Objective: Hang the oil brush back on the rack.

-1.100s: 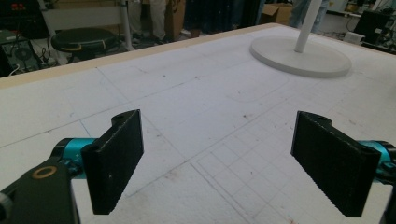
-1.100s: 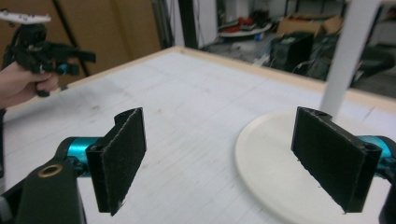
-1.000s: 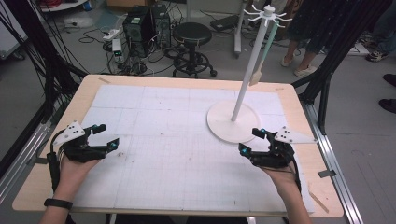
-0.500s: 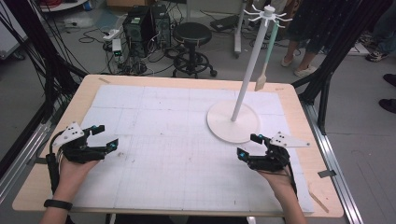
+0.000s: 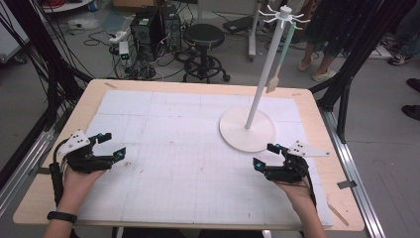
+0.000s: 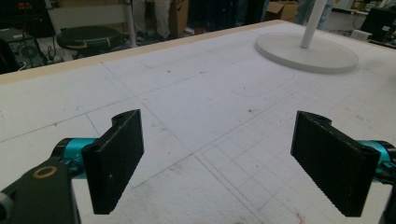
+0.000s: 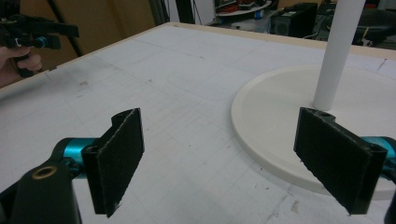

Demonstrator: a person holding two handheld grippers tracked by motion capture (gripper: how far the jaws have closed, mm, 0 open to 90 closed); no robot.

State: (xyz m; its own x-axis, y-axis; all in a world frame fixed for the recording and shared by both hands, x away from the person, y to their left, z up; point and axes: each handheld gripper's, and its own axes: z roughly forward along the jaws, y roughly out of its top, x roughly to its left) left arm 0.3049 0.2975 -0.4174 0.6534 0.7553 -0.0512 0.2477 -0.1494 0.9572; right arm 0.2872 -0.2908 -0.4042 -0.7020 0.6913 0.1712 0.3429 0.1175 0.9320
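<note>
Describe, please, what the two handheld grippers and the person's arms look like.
Each of the left gripper and right gripper is black, with flat black jaws on teal mounts, a grey three-cornered plate on top and a trailing black cable. The left wrist wears a black wristband; no sleeves show.

Each hand holds a black gripper: the left gripper (image 5: 109, 145) and the right gripper (image 5: 266, 155) both carry flat, rough-faced black jaws on turquoise mounts, a brass-ringed screw behind the jaws, a grey three-cornered plate on top and a black trailing cable. A black wristband (image 5: 62, 216) sits on the left wrist.

Beyond the bench (image 5: 59, 144), a black stool (image 5: 204, 37) stands on grey floor (image 5: 99, 59) beside a computer tower (image 5: 146, 25) and cables (image 5: 168, 57).
</note>
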